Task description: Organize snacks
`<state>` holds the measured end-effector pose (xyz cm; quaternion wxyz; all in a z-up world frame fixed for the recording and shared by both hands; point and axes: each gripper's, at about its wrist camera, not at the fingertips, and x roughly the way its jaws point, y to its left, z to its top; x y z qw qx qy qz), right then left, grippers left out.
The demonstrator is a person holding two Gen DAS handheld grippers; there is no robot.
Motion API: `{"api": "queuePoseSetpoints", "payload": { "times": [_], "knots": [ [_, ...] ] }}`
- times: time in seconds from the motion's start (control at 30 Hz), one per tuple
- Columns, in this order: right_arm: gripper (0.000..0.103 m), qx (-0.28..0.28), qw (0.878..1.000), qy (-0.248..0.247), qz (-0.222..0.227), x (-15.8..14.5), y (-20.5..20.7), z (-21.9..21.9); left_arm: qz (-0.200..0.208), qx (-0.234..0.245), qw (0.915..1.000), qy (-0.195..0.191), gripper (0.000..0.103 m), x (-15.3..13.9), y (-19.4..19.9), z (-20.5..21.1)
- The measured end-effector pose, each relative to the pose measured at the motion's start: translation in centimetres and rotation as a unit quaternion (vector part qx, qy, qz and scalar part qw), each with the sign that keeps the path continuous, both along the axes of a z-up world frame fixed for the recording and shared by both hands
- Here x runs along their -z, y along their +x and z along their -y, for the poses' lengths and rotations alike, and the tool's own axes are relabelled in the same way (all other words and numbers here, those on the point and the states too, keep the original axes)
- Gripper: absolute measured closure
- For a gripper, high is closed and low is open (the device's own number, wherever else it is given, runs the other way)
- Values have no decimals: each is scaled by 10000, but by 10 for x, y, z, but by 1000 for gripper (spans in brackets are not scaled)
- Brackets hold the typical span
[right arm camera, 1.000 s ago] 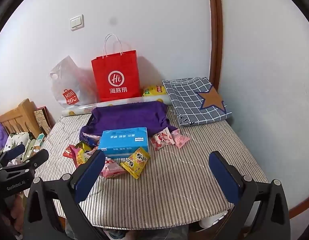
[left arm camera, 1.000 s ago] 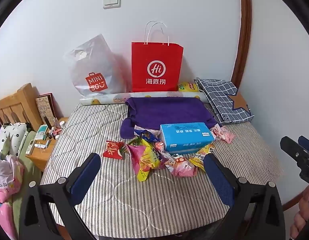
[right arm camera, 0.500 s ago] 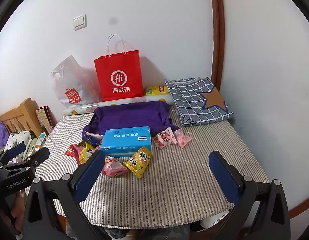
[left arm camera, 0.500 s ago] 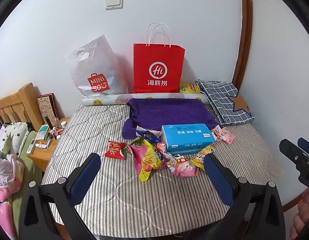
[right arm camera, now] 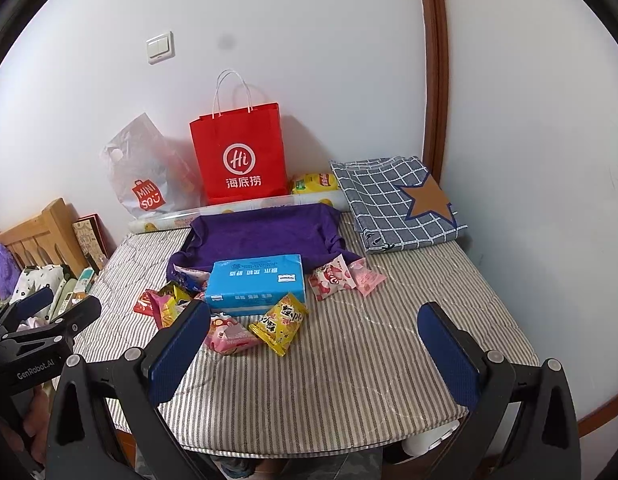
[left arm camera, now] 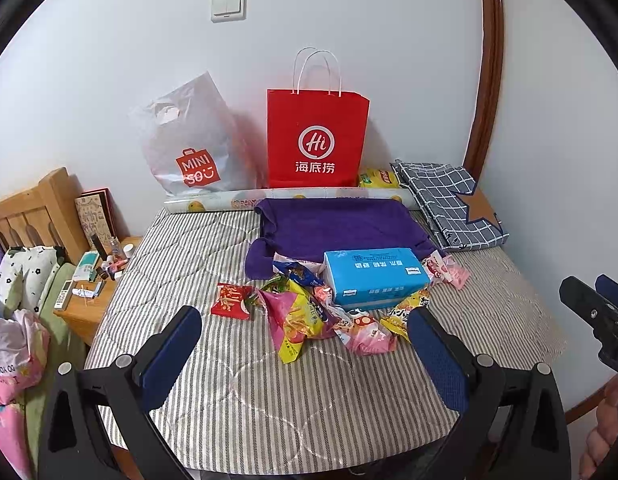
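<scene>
A tissue box lies mid-bed, its far edge on a folded cloth. Snack packets crowd its left and near sides; two more packets lie at its right. Behind the cloth a roll runs along the wall, with a paper bag and a plastic bag standing behind it. A folded sheet lies at the far right corner.

The blue tissue box hides parts of the snack packets beneath it. The red paper bag half covers a yellow packet. Nightstand items are too small to identify.
</scene>
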<state>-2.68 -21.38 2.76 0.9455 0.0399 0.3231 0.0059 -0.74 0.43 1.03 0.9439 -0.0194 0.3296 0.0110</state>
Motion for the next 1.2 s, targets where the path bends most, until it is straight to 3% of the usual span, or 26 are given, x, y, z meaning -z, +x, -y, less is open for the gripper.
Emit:
{"api": "queuePoseSetpoints", "payload": {
  "times": [1.2],
  "knots": [
    [1,20,10000,32,47,-1,-5,3,61,4,10000,29,0,-1,-3,8]
  ]
}}
